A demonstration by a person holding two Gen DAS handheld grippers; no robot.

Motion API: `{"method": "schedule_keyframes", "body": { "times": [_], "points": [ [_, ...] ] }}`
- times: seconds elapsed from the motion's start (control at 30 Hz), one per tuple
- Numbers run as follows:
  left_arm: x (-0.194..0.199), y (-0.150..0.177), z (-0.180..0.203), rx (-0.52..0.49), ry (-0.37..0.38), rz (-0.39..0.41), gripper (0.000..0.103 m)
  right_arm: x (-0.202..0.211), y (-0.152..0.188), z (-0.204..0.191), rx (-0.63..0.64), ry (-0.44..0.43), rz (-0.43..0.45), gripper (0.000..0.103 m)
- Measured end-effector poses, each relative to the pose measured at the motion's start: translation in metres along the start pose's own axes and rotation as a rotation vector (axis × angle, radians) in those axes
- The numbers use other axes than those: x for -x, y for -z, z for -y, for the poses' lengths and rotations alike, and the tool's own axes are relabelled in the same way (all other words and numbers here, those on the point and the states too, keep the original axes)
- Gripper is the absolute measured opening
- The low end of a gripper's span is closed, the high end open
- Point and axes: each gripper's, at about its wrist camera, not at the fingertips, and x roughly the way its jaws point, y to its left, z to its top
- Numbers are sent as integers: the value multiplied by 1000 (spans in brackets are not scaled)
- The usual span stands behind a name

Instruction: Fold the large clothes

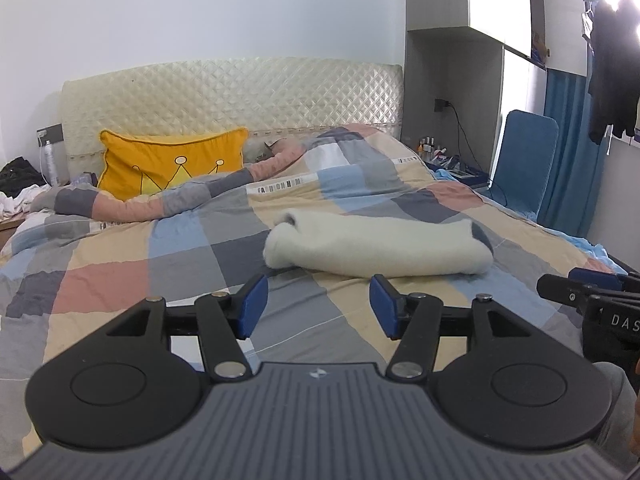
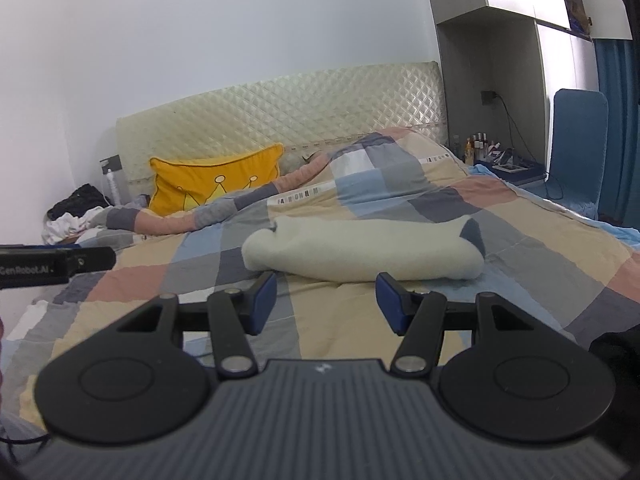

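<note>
Cream fleece, the folded garment (image 1: 376, 246) on the checked quilt (image 1: 120, 280) looks soft, light and floppy, so with our left gripper (image 1: 318, 306) and right gripper (image 2: 326, 304) both open and empty, we'd pinch its near edge.

Right gripper (image 2: 326, 304) hovered over the quilt (image 2: 520, 248), jaws apart and empty. A folded cream garment (image 2: 360, 252) lay at 12 o'clock, just beyond the fingertips. Yellow pillow (image 2: 212, 188) at 10 o'clock; left gripper (image 2: 60, 266) at 9 o'clock.
</note>
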Motion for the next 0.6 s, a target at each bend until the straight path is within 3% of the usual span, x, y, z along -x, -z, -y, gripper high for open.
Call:
{"method": "schedule_keyframes", "body": {
  "times": [0.6],
  "points": [
    [-3,0,1,13,13,10,64,1,-4,6,-10,16,8,59]
  ]
}}
